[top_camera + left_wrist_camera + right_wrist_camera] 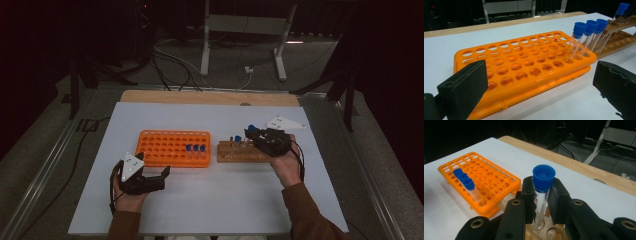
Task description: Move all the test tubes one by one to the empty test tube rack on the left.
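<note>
From above, the low brown wooden tube rack (pixel 241 151) is half hidden behind the right gripper (pixel 251 133), so I cannot count what stands in it; one or two blue caps poke up at its left end. In the left gripper view that wooden rack is cut off at the right edge. The orange plastic rack with many round holes (pixel 524 67) sits just left of the wooden one on the white table top (pixel 210 200), and it holds three clear tubes with blue caps (pixel 587 37) in a row at its right end, the other holes empty. The right gripper's jaws are clamped on a clear blue-capped test tube (pixel 542 192), its foot just over a hole of the wooden rack. The left gripper (pixel 162 175) rests near the orange rack, jaws spread wide, nothing between them
</note>
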